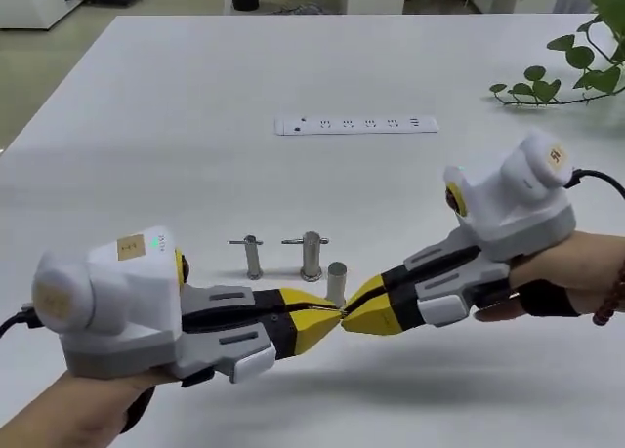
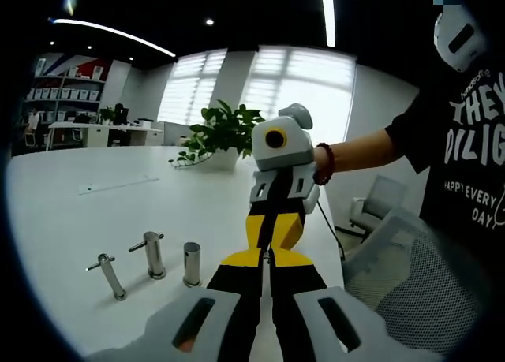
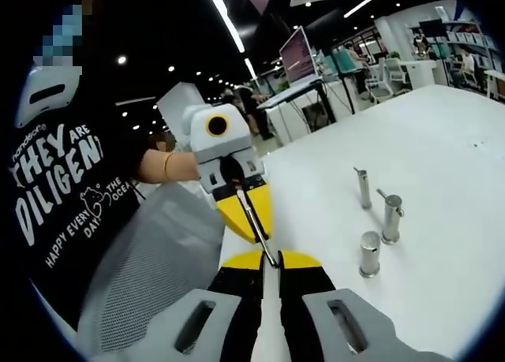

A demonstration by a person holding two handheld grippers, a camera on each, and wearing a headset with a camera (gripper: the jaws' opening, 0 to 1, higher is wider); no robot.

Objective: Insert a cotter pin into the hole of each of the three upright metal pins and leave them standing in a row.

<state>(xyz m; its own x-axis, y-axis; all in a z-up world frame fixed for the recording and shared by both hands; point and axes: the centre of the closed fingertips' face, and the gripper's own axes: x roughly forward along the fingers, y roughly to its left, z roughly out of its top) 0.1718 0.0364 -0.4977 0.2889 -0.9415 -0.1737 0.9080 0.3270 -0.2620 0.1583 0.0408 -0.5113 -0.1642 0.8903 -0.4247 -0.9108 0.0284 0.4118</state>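
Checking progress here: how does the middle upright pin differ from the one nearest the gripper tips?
The middle pin has a cotter pin crosswise through its top; the nearest pin has none. The middle pin has a neighbour on each side; the nearest pin ends the row. Both stand upright, silvery metal.

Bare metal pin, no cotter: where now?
Head view: the short bare silver metal pin stands rightmost in the row, next to a taller cottered silver pin, directly behind the left gripper's yellow fingers.
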